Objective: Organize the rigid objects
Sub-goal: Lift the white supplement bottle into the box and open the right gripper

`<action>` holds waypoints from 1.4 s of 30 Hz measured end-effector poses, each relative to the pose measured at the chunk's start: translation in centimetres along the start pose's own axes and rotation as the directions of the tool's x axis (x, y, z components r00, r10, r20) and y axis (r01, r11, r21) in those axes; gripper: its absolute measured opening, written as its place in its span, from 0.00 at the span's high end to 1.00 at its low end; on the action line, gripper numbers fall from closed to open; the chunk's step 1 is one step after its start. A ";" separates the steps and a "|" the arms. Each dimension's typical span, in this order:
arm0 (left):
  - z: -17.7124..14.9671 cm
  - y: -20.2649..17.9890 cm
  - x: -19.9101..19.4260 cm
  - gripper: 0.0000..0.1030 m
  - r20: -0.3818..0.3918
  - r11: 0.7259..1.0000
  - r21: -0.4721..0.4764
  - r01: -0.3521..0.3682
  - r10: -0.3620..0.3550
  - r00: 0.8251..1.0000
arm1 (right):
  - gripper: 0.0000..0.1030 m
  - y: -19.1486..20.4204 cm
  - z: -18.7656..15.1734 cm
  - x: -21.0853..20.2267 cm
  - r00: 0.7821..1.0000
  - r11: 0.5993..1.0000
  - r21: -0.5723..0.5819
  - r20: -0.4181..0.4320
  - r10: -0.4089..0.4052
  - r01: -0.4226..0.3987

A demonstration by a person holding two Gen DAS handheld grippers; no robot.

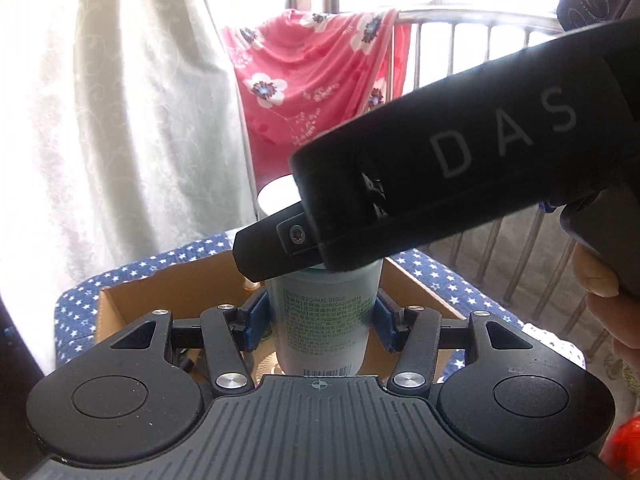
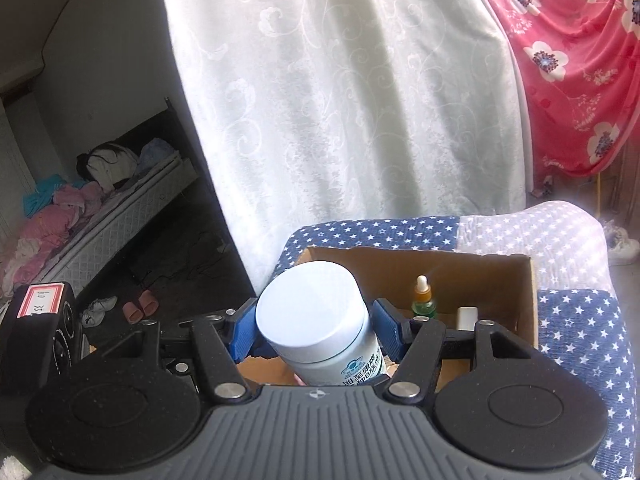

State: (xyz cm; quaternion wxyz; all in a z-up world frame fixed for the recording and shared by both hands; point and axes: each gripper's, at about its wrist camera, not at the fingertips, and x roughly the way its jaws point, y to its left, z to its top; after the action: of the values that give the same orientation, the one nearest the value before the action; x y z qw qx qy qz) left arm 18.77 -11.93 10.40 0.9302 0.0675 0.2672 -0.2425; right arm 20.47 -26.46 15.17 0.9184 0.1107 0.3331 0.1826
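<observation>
The left claw point(image 1: 322, 320) pinches the white pill bottle point(image 1: 324, 320) low on its body. The right claw point(image 2: 316, 330) pinches the same bottle point(image 2: 320, 328) near its white cap. The bottle hangs over the cardboard box point(image 2: 524, 300). To do this well, I think both claws should go down together and slowly, so the bottle does not twist. Its long side runs from 6 o'clock up to 12 o'clock, cap at 12. A dropper bottle point(image 2: 423, 296) stands in the box at 2 o'clock.

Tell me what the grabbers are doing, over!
Left gripper shut on the bottle. Right gripper shut on its cap end. Bottle above the box. Dropper inside; nothing blocking.
</observation>
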 end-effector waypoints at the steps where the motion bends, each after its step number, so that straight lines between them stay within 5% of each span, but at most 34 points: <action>1: 0.3 0.0 1.1 0.48 -0.019 1.000 -0.007 0.016 -0.016 1.000 | 0.38 -1.3 0.2 0.6 1.000 1.000 0.018 -0.011 -0.007 0.007; 12: 0.3 0.5 12.9 0.48 -0.257 0.991 -0.098 0.086 -0.109 0.960 | 0.39 -10.2 -0.8 7.2 0.992 0.991 0.127 -0.125 -0.017 0.033; 23: 1.0 1.6 15.5 0.39 -0.342 0.988 -0.117 0.103 -0.137 0.930 | 0.42 -12.3 -1.5 9.8 0.979 0.995 0.086 -0.202 -0.031 0.049; 33: 1.5 -0.1 13.3 0.25 -0.315 0.994 -0.071 0.077 -0.096 0.944 | 0.39 -11.9 -1.7 9.0 0.979 0.997 0.058 -0.197 -0.046 0.059; 42: 1.5 -0.4 7.5 0.06 -0.197 0.999 -0.035 0.022 -0.028 0.980 | 0.31 -10.7 -1.6 1.2 1.000 0.990 0.139 -0.003 -0.023 0.024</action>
State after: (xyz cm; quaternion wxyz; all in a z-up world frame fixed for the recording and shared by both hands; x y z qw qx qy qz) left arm 24.83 -15.82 7.71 0.8968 0.0728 0.3631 -0.2420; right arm 23.06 -35.54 9.76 0.9102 0.1703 0.3471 0.1482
